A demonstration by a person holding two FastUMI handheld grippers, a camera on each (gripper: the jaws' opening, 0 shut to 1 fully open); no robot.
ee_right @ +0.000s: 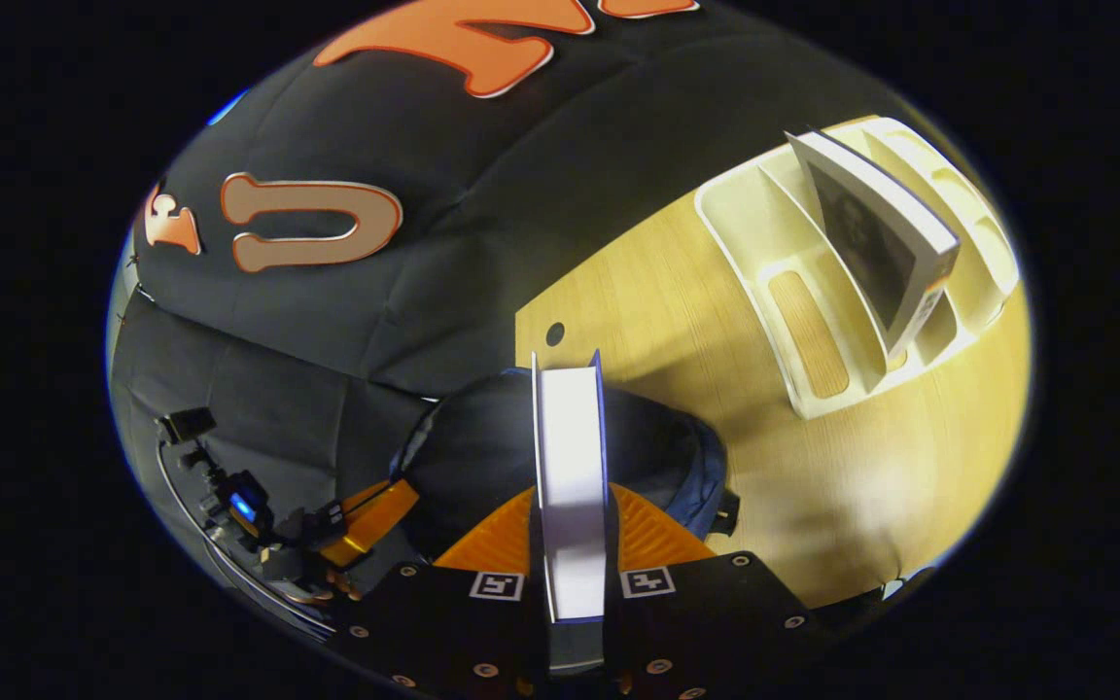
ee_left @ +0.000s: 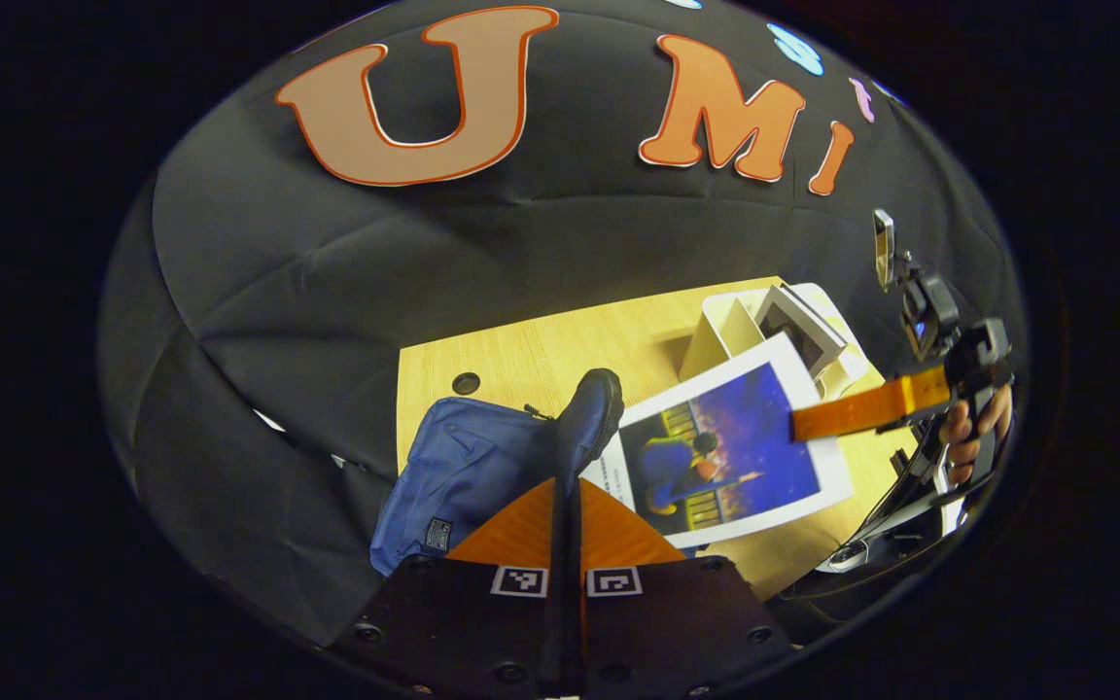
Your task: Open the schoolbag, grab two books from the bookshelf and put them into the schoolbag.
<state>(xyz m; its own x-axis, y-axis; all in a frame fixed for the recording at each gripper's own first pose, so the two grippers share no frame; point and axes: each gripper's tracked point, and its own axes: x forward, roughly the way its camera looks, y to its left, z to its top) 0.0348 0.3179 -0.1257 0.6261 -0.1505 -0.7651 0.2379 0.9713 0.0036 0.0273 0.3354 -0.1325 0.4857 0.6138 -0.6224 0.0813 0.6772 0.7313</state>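
The blue schoolbag (ee_left: 458, 467) lies on the wooden table (ee_left: 541, 355). My left gripper (ee_left: 568, 496) is shut on the dark rim of its opening, lifting it. In the right gripper view that gripper (ee_right: 380, 510) holds the bag's edge at the left, and the dark open mouth of the schoolbag (ee_right: 477, 452) shows. My right gripper (ee_right: 572, 520) is shut on a book (ee_right: 570, 457), seen edge-on over the bag's mouth. In the left gripper view the book (ee_left: 716, 452) shows a blue picture cover, gripped at its right edge by the right gripper (ee_left: 813, 420). A second book (ee_right: 876, 238) leans in the white bookshelf (ee_right: 764, 233).
The bookshelf (ee_left: 730, 326) stands at the table's far right corner. A small round hole (ee_right: 555, 334) is in the tabletop near the back edge. A hand (ee_left: 968, 428) holds the right gripper's handle. Bare table lies between the bag and the bookshelf.
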